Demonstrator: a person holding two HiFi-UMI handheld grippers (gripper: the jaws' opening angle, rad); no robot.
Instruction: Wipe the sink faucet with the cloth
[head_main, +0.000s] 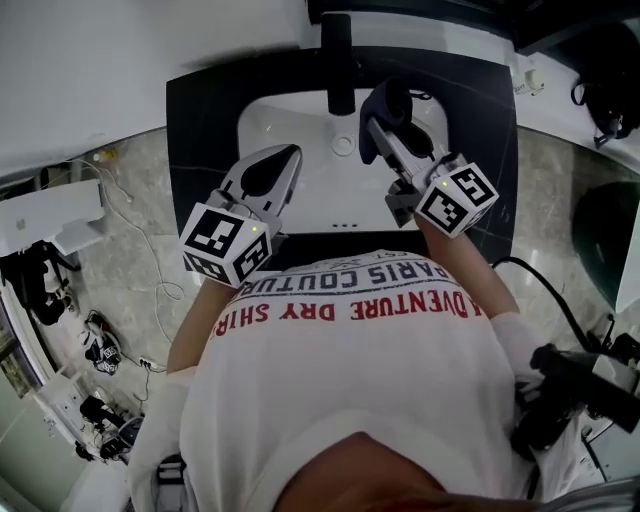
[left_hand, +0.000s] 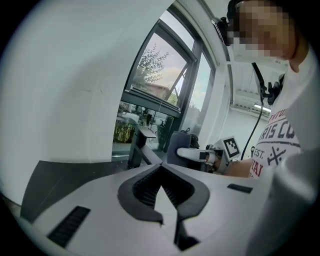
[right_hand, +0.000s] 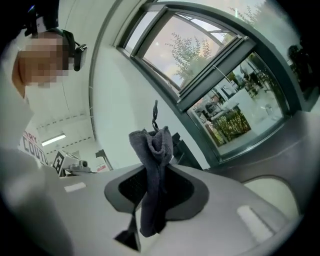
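Observation:
A black faucet (head_main: 340, 60) stands at the back of a white basin (head_main: 300, 120) set in a black counter (head_main: 200, 130). My right gripper (head_main: 373, 125) is over the basin, just right of the faucet, shut on a dark grey cloth (head_main: 390, 100). In the right gripper view the cloth (right_hand: 152, 170) hangs bunched between the jaws. My left gripper (head_main: 285, 160) hovers over the basin's left part, left of and nearer than the faucet, shut with nothing in it. The left gripper view shows its jaws meeting at the tips (left_hand: 161, 167) and the faucet (left_hand: 137, 145) ahead.
The basin's drain (head_main: 343, 145) lies below the faucet's spout. A wall runs behind the counter. Cables (head_main: 140, 230) and gear lie on the marble floor at the left. More dark equipment (head_main: 570, 390) sits at the right, beside the person.

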